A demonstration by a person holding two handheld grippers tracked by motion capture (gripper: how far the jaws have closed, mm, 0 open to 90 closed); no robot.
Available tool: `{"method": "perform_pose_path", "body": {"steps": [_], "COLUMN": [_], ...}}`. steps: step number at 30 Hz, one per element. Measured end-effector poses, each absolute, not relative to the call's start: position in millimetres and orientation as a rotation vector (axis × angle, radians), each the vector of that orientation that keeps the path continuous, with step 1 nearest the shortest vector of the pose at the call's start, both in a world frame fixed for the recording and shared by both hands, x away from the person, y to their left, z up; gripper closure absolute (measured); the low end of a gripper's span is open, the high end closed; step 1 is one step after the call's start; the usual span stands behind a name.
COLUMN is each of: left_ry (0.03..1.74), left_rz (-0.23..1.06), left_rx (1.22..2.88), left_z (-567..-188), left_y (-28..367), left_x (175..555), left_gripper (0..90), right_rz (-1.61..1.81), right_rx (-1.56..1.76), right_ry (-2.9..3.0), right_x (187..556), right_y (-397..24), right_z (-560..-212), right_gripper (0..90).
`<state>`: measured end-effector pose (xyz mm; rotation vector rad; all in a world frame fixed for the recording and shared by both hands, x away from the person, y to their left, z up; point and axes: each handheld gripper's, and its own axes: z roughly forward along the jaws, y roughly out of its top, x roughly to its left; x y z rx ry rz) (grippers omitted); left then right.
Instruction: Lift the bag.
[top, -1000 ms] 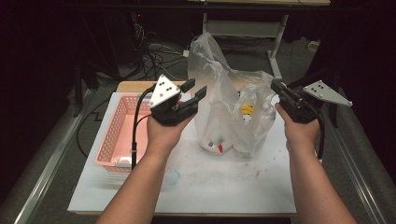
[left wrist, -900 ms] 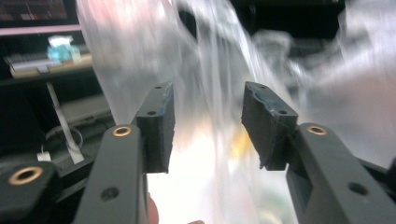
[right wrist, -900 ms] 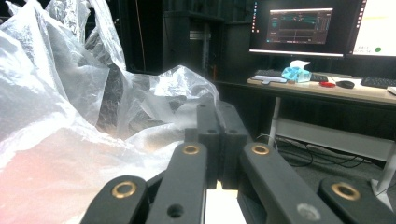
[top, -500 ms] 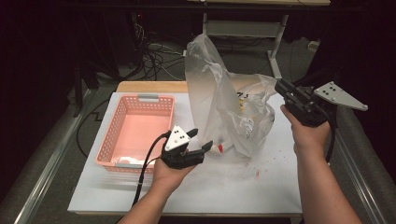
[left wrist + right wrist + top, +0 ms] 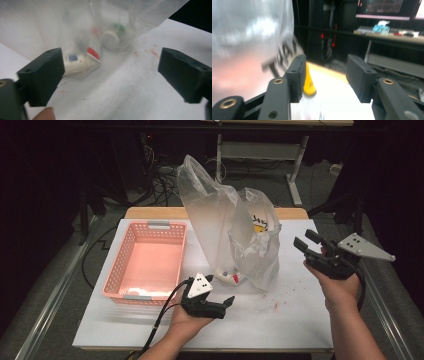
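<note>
we've dropped our left gripper [image 5: 226,303] from the bag [image 5: 235,232] top to its base by the basket [image 5: 146,260], both grippers' jaws open and empty, right gripper [image 5: 306,240] beside the bag, likely reaching for what's inside.

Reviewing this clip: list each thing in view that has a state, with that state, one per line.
Left tool: open, jaws wide, low over the table, aimed at the bag's base.
Right tool: open, raised beside the bag, gripping nothing.
Plastic bag: upright, translucent, items inside at the bottom.
Pink basket: empty, flat on the table.
Table: white, flecked with red specks.
</note>
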<state>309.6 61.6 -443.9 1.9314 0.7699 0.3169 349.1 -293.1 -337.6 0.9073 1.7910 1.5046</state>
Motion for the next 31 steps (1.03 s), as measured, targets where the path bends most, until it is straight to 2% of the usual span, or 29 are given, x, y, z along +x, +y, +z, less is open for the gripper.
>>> {"method": "perform_pose_path", "body": {"steps": [2,12,17,22,31], "left_ry": [0.778,0.786,0.811,0.793,0.803], "left_rz": [0.313,0.337,0.326,0.354,0.374], "left_rx": [1.936,1.990,1.983,1.987,1.969], "left_z": [-447,-462,-468,-476,-483], "left_y": [61,60,60,61,62], "left_x": [310,313,314,313,312], "left_gripper": [0.2,0.0,0.0,0.0,0.0], "right_rz": [1.502,1.439,1.396,1.414,1.401], "right_rx": [0.927,1.032,1.051,1.075,1.064], "right_ry": [1.823,1.929,1.988,1.974,1.961], "right_x": [348,340,330,316,315], "right_y": [-294,-295,-297,-306,-308], "right_z": [-353,-414,-437,-454,-462], "right_gripper": [45.5,21.3,13.2,0.0,0.0]}}
